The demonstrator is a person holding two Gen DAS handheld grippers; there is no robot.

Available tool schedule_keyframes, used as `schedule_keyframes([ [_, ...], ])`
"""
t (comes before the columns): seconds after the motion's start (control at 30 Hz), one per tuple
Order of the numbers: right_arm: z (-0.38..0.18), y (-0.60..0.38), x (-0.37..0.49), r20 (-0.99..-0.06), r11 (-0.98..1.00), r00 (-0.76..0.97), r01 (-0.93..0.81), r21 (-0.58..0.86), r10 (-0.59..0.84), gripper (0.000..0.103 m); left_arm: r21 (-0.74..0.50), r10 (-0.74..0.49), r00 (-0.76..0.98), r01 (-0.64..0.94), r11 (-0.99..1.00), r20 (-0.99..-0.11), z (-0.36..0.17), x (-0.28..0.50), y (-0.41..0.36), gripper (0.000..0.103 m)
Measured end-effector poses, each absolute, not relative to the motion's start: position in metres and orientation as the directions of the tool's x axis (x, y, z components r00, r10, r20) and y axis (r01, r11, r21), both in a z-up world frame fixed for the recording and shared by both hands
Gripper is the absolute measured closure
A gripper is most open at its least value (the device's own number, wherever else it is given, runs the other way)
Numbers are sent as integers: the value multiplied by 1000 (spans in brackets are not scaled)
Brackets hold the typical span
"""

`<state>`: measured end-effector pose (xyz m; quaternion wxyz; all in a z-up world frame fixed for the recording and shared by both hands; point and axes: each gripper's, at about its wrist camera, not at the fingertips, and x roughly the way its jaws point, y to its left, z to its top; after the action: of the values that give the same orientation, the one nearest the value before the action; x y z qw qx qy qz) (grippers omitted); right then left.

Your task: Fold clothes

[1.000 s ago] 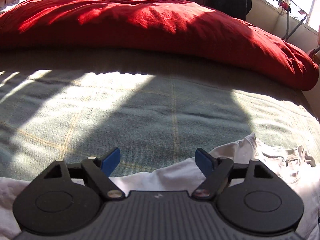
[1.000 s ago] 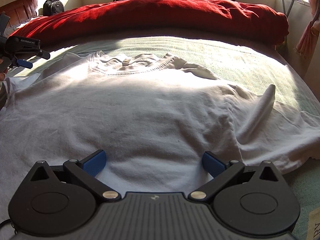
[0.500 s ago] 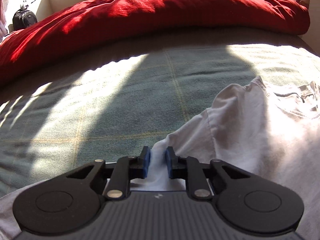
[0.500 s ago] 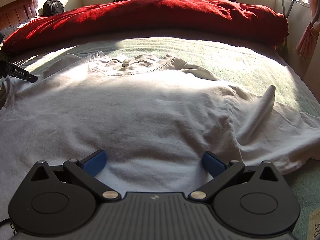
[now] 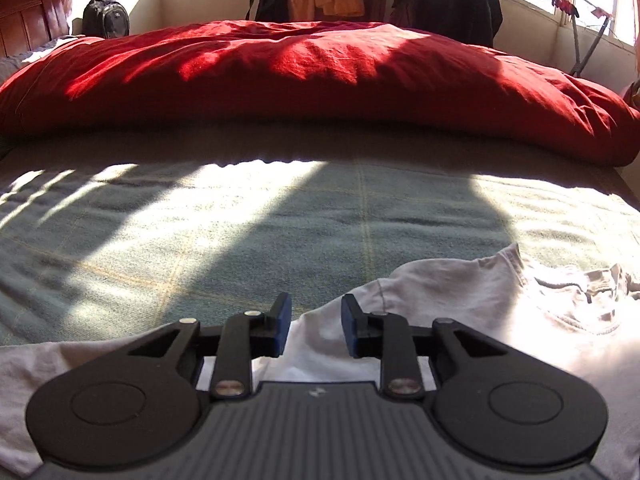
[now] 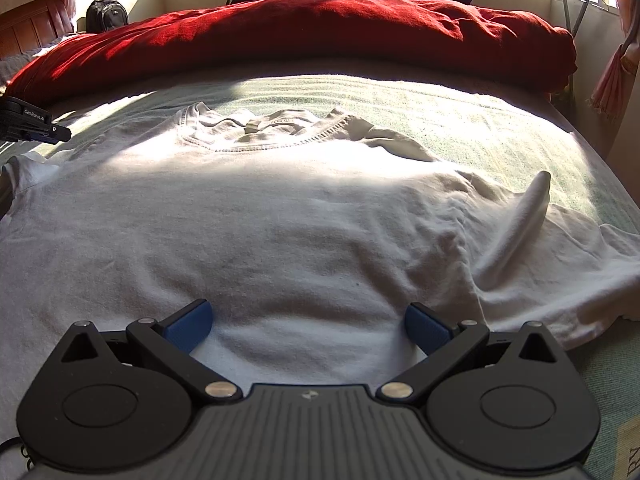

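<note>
A white T-shirt (image 6: 280,220) lies spread face-up on the green bedspread (image 5: 200,240), collar toward the red duvet (image 5: 320,80). The left gripper (image 5: 314,324), low centre of its view, is opening over the sleeve edge; fabric lies between the pads, unpinched. The right gripper (image 6: 306,322) stands released, wide over the hem. Judged step: smoothing before the first fold. Next: a firm pinch on sleeve or shoulder.

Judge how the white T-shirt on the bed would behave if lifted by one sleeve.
The white T-shirt is probably floppy: wrinkles and a raised ridge near its right sleeve suggest thin cloth. Likely light, it would drape and drag over the green blanket rather than slide whole.
</note>
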<state>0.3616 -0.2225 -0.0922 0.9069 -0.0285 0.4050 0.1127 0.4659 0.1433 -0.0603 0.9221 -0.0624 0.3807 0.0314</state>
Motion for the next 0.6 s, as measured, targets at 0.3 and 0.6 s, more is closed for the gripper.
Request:
schedule_keyframes([
  [0.3, -92, -223, 361, -739, 973, 649, -226, 39, 181, 0, -250, -169, 637, -37, 968, -752, -96, 516, 99, 36],
  [0.6, -91, -223, 361, -741, 972, 646, -230, 42, 185, 0, -192, -115, 659, -45, 980, -743, -67, 521, 71, 33],
])
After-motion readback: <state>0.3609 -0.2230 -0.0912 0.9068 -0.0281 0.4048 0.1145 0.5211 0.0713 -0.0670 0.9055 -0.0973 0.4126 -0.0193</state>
